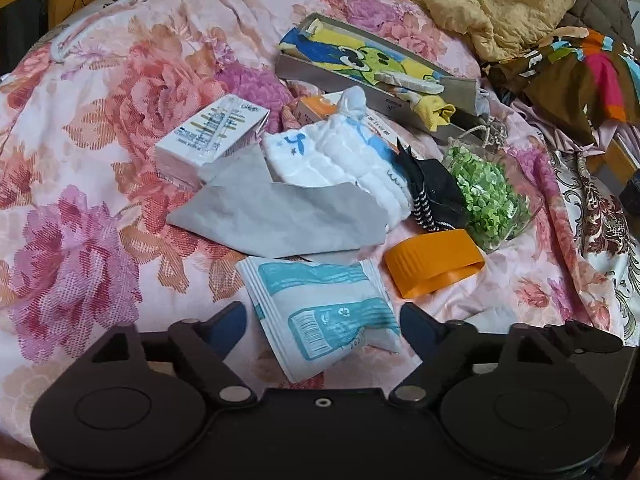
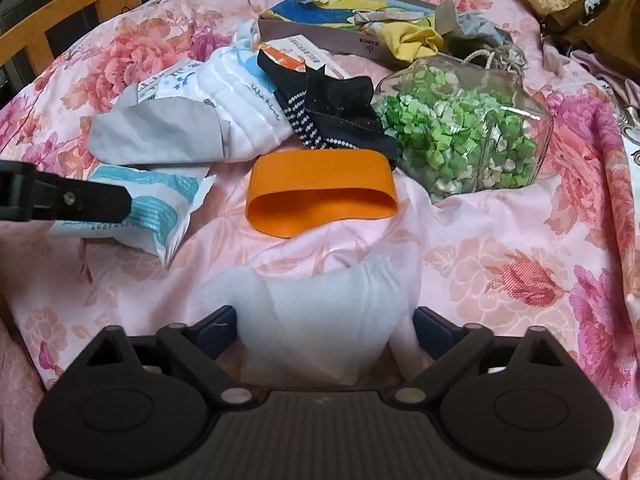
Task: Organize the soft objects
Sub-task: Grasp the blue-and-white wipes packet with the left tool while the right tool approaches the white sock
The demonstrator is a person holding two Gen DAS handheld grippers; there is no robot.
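Note:
Between the fingers of my left gripper [image 1: 322, 326] lies a white and teal packet [image 1: 320, 312] on the flowered bedspread [image 1: 100, 200]. The jaws stand open, with the pads close beside the packet's edges. My right gripper [image 2: 325, 330] is open around a white soft cloth [image 2: 320, 316] that fills the gap between its fingers. One left finger [image 2: 80, 200] shows over the packet [image 2: 160, 208] in the right wrist view. Further back lie a grey cloth [image 1: 272, 220], a white quilted cloth with blue prints [image 1: 340, 160] and black dotted socks [image 2: 336, 116].
An orange plastic ring [image 2: 320, 184] lies beside a tipped glass jar of green paper bits [image 2: 460, 128]. A tissue pack [image 1: 208, 136] sits at the left. A grey box [image 1: 320, 74] holds colourful cloths. A yellow blanket [image 1: 500, 0] is piled behind, and a wooden bed rail [image 2: 80, 4] runs at the far left.

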